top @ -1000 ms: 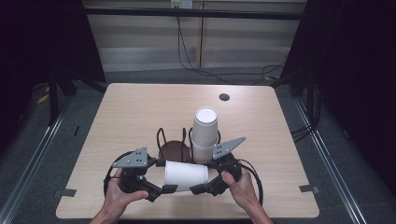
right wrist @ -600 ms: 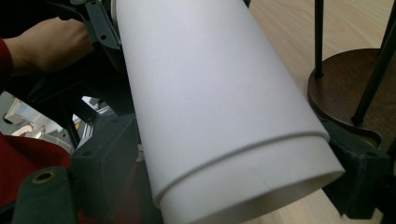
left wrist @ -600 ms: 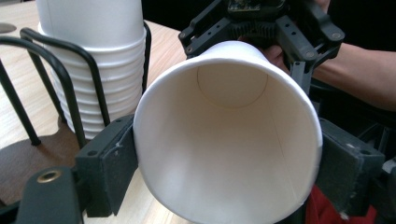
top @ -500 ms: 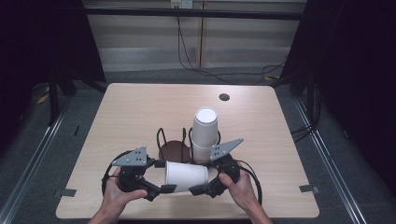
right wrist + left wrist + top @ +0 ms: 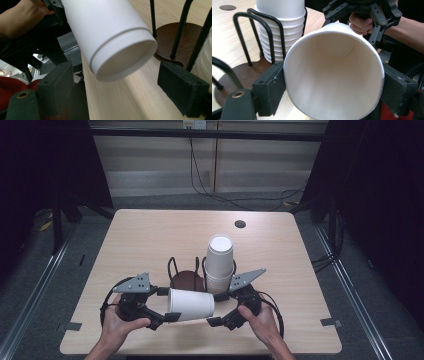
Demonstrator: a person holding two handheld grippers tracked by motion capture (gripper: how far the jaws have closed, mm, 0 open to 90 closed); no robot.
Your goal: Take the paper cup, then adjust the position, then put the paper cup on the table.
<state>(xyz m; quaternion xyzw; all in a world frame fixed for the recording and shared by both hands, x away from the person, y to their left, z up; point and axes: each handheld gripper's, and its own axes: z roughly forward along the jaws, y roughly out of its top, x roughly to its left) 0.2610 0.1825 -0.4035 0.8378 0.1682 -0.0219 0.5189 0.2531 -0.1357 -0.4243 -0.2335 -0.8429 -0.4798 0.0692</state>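
A white paper cup [image 5: 191, 304] lies on its side above the near edge of the wooden table [image 5: 150, 240], its wide mouth at the left gripper [image 5: 167, 304] and its base toward the right gripper [image 5: 216, 309]. Just behind stands a black wire holder [image 5: 186, 274] beside a stack of cups [image 5: 219, 264].

A light wooden table [image 5: 150, 240] with rounded corners carries everything. Near its front middle stands a round dark-brown base with black wire loops, a cup rack [image 5: 187, 279]; its right side holds a stack of white paper cups [image 5: 219, 262]. Toward the far right edge sits a small dark round spot [image 5: 240, 224], perhaps a cable hole or a cap.
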